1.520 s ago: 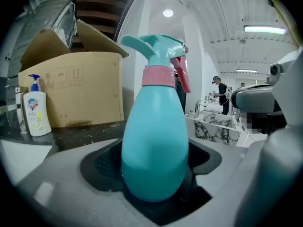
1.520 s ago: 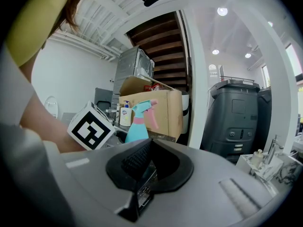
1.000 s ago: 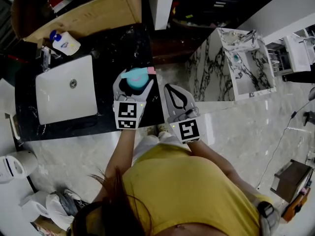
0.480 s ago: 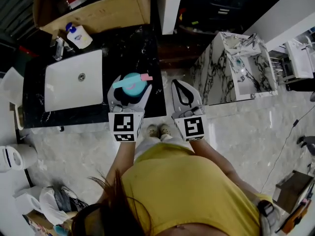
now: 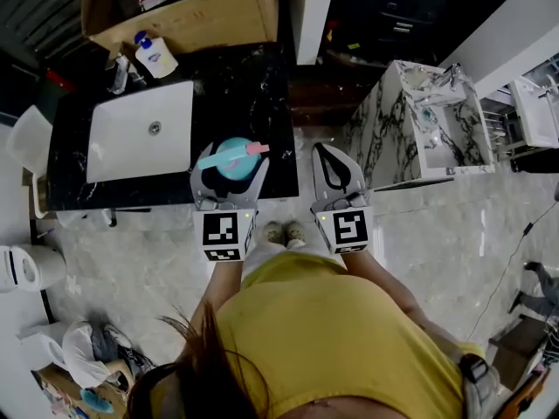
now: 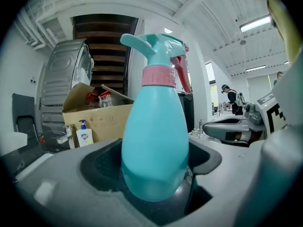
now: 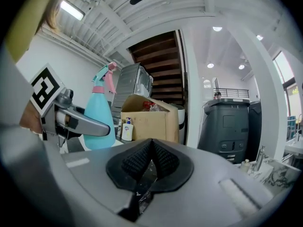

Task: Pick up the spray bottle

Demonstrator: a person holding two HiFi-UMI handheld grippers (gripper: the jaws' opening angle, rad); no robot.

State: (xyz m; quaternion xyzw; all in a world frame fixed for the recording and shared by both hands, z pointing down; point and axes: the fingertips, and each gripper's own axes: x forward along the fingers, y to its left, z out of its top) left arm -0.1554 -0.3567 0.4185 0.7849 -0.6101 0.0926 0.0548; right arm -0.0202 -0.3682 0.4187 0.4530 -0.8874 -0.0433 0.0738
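Pale marble floor fills most of the head view, and the person's yellow shirt takes up the bottom centre. A black counter sits in the upper left, with a white sink set into its left part. A cardboard box stands along the counter's top edge. A marble unit stands in the upper right.

The left gripper, at centre left, reaches over the counter's lower right corner. Its jaws stand wide apart and clasp the lower body of the spray bottle from both sides. The bottle is teal with a pink collar and trigger. It stands upright, and in the left gripper view it fills the middle of the frame. No view shows whether its base touches the counter.

The right gripper is just right of centre, beside the left one and apart from it, over the floor past the counter's right edge. Its ribbed pads meet with nothing between them.

A soap dispenser stands at the sink's upper edge, just below the box.
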